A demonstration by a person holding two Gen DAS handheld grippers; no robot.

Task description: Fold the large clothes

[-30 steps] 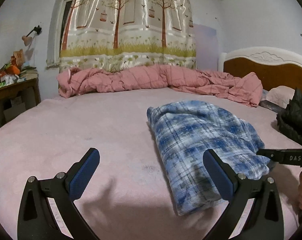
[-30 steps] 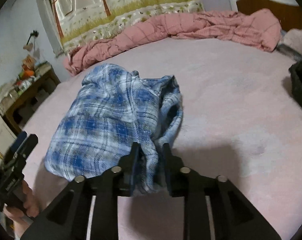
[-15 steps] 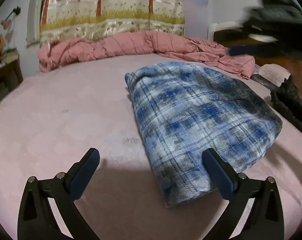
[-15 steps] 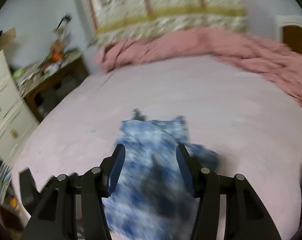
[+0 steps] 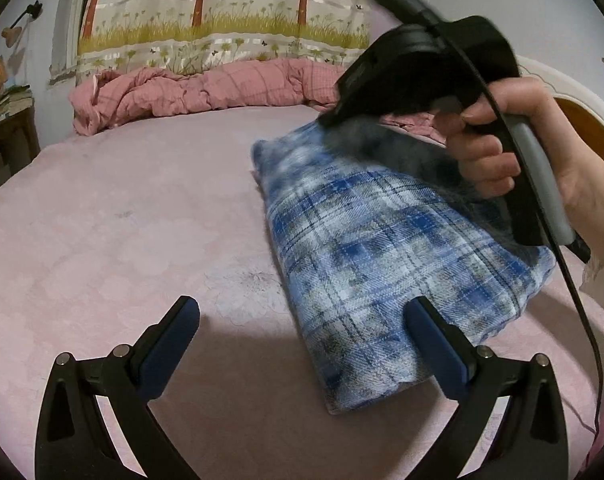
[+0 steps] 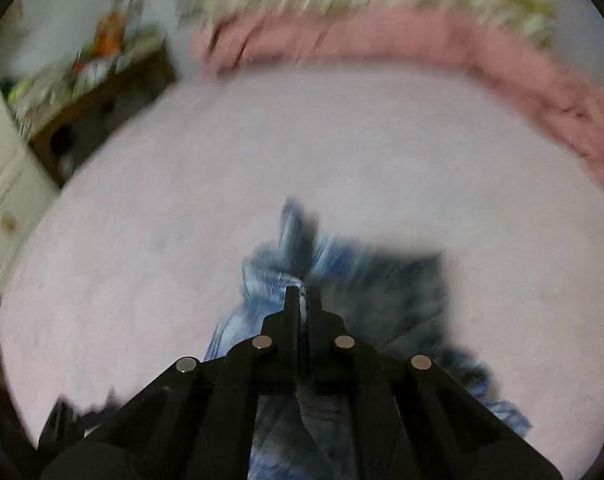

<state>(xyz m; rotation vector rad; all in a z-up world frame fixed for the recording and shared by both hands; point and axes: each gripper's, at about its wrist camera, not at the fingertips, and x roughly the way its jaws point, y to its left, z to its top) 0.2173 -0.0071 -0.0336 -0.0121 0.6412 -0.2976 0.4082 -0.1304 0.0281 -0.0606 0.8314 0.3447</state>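
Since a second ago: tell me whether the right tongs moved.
Yes. In the left wrist view, against the pink quilt, the right tongs rose from the shirt's near right edge to its far end; they now look shut on the plaid shirt.

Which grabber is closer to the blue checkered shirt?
Right. The right gripper is shut on a bit of the blue checkered shirt, pinching its far end. The left gripper is open, hovering at the near end, one finger over the cloth, gripping nothing.
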